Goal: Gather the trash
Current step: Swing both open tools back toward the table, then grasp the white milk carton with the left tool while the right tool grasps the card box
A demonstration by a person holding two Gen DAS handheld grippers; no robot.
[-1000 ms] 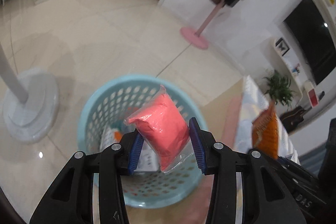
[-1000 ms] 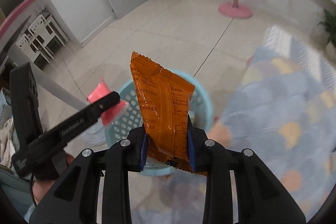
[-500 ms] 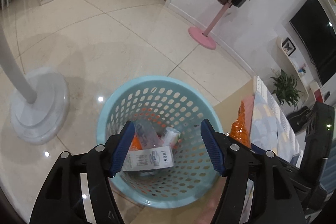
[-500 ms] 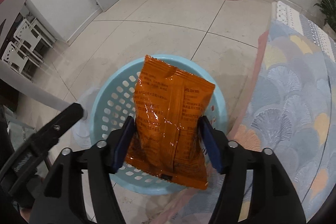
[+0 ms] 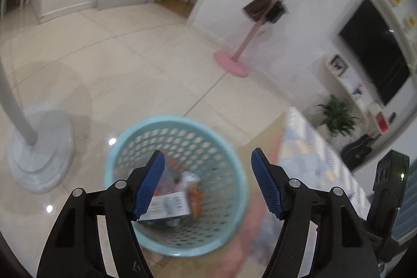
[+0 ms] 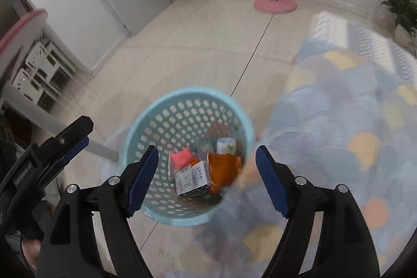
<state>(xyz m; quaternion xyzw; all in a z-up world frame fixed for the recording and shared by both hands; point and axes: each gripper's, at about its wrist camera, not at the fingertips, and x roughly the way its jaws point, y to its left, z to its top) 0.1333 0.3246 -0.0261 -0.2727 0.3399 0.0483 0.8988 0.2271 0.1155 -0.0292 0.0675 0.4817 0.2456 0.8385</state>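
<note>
A light blue perforated basket [image 5: 166, 119] [image 6: 187, 91] stands on the floor below both grippers. Inside it lie an orange snack bag [image 6: 224, 170], a pink packet [image 6: 182, 158], a white box [image 6: 191, 177] and a small white-green pack [image 6: 226, 145]. My left gripper [image 5: 207, 155] hangs above the basket, its jaws opening with nothing between them. My right gripper [image 6: 207, 150] is also over the basket, jaws opening and empty. The left gripper [image 6: 65, 147] shows at the left edge of the right wrist view.
A white fan stand base [image 5: 39, 153] sits left of the basket. A pink coat rack [image 5: 232, 61] with bags stands by the far wall. A patterned blue rug [image 6: 338, 147] lies right of the basket, with a potted plant [image 5: 336, 116] and a TV beyond.
The left gripper let go of the pink packet and the right gripper let go of the orange bag; both now lie in the basket. Both grippers opened wide and lifted a little.
</note>
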